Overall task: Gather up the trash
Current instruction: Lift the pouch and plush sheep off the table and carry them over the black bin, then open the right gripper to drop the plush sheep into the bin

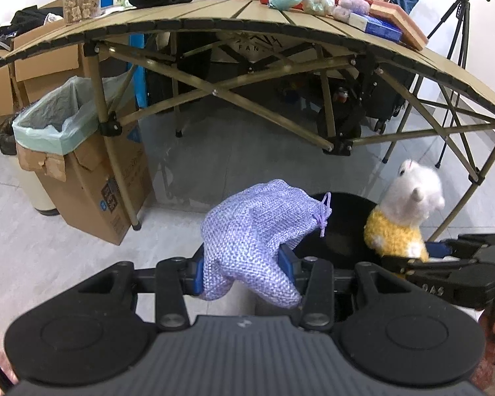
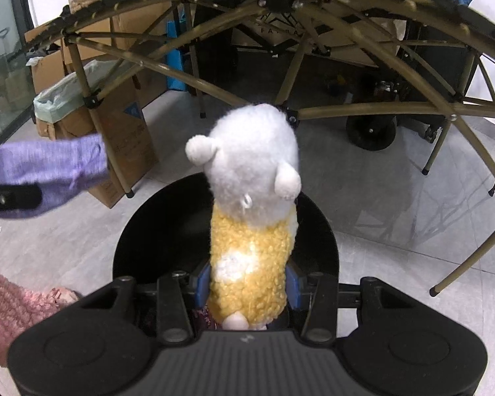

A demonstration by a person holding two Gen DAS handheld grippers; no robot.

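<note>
Below both tools sits a round black bin (image 2: 168,231), its inside dark. Left tool (image 1: 244,270) clamps a lilac drawstring pouch (image 1: 250,231); right tool (image 2: 247,280) clamps a white-and-yellow plush toy (image 2: 250,198). Ahead-left, beside a desk leg (image 1: 115,165), stands a liner-lined cardboard box (image 1: 92,198).

A drawstring pouch (image 1: 250,241) sits clamped between the left tongs (image 1: 246,272), while a plush toy (image 2: 252,217) stands pinched upright in the right tongs (image 2: 247,283), to the pouch's right. Both hang above a round bin (image 2: 155,231) on the floor (image 1: 33,254), in front of a folding desk (image 1: 214,16). A lined cardboard box (image 1: 82,178) stands at the desk's left leg, more boxes behind it. Clutter covers the desk; a tripod (image 1: 458,23) stands behind its right end.
</note>
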